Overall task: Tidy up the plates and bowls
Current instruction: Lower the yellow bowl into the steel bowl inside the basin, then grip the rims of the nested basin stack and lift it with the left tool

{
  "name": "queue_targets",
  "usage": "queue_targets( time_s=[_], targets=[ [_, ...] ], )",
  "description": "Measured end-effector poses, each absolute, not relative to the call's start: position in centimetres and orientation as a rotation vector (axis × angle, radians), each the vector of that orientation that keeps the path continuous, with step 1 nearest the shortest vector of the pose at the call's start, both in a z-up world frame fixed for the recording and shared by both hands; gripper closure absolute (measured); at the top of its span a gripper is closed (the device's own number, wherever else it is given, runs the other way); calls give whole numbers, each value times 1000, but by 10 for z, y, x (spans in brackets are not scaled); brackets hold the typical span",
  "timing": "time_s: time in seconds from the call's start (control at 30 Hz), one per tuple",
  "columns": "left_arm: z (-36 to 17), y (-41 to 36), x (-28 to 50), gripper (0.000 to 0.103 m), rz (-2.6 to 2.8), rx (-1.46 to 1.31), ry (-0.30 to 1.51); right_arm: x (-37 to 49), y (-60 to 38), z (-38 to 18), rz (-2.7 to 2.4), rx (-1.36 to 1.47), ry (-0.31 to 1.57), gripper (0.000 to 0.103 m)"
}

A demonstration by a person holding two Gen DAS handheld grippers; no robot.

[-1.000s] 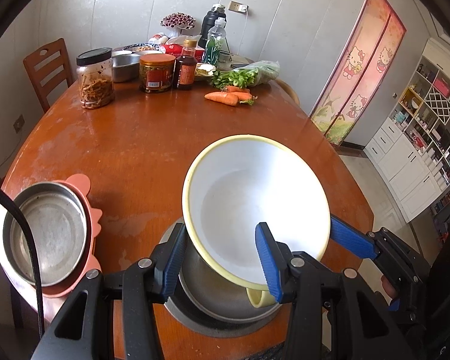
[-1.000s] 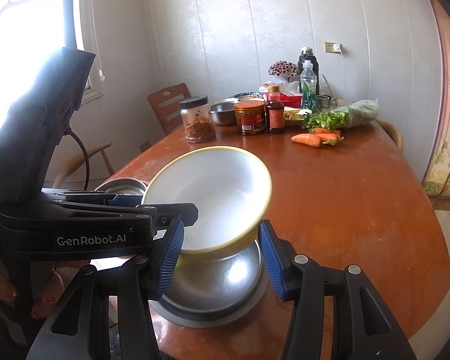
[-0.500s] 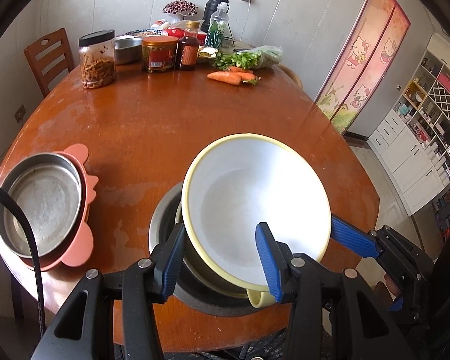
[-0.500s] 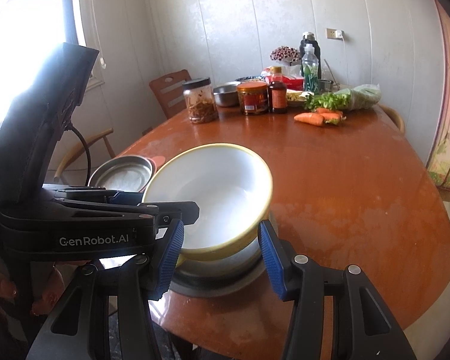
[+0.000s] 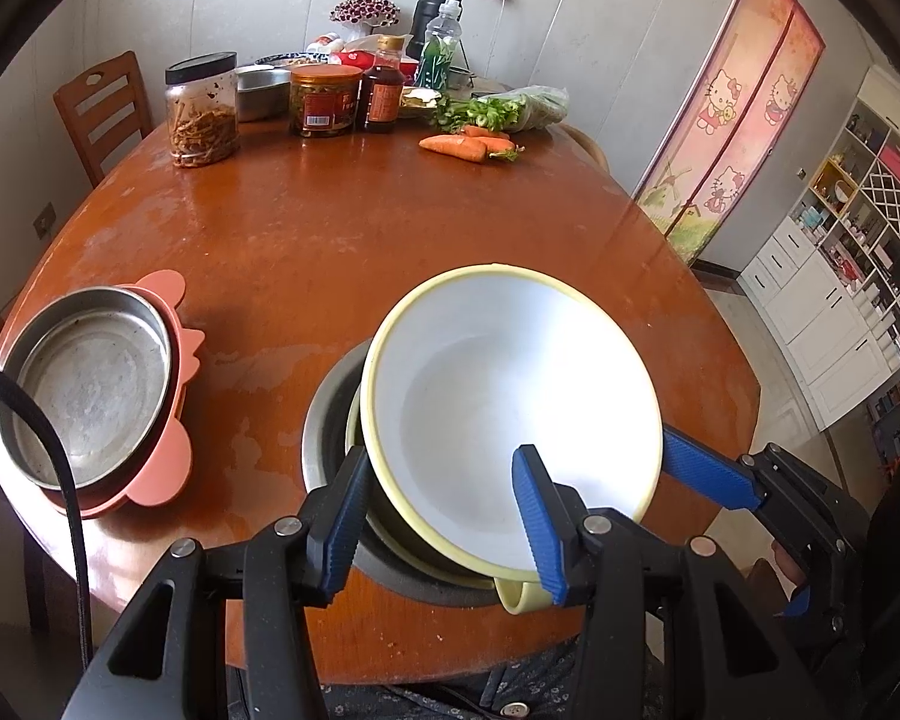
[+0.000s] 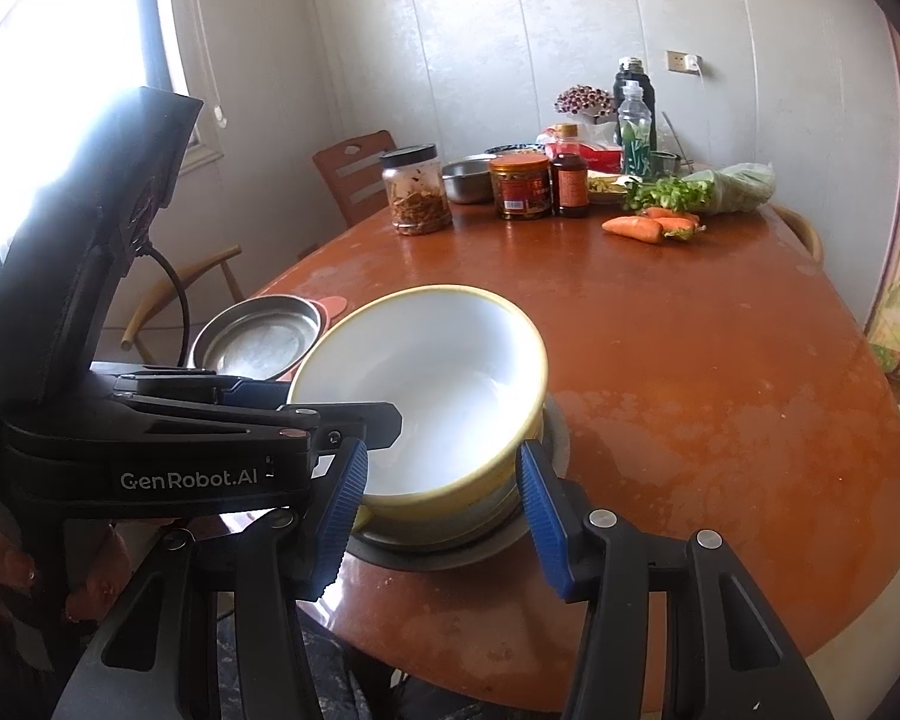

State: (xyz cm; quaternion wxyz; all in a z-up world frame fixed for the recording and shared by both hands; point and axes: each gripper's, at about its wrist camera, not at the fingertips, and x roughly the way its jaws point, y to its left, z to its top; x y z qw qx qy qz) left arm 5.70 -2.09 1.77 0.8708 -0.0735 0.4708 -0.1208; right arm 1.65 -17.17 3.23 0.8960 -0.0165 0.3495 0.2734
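A white bowl with a yellow rim (image 5: 498, 414) sits tilted in a steel dish (image 5: 330, 420) near the table's front edge; it also shows in the right wrist view (image 6: 444, 384). My left gripper (image 5: 444, 522) has one finger inside the bowl and one outside its near rim, apparently gripping the rim. My right gripper (image 6: 441, 510) straddles the bowl's near side with its jaws apart. A steel plate (image 5: 84, 390) lies on a pink plate (image 5: 168, 468) at the left.
Jars (image 5: 201, 108), bottles, a steel bowl (image 5: 261, 90), carrots (image 5: 456, 147) and greens stand at the far side of the round wooden table (image 5: 330, 228). A wooden chair (image 5: 99, 108) is behind it. A cabinet stands far right.
Both grippers and the bowl have come down: the bowl hung above the steel dish and now rests in it. The view has pulled back and up from the table.
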Motion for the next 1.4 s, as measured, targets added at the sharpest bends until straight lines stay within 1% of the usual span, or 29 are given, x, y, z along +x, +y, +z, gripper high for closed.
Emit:
queue_targets(
  time_s=[0.13,0.43,0.6,0.93,1.33,1.4],
  targets=[
    [18,-18,54,55,-254,-166,995,18,-173,33,584,-22,741,49],
    [27,-18,67,55,-247,-165,911,27,-170,40,576,-38,654,49],
    [16,-22,75,55,-229,-143,908,35,-168,31,557,-68,655,49],
    [10,-28,67,54,-193,-47,892,34,-164,14,550,-120,670,49],
    [11,-20,59,52,-230,-86,888,34,-163,8,542,-127,685,48],
    [10,-19,57,51,-240,-97,893,34,-165,8,545,-114,692,46]
  ],
)
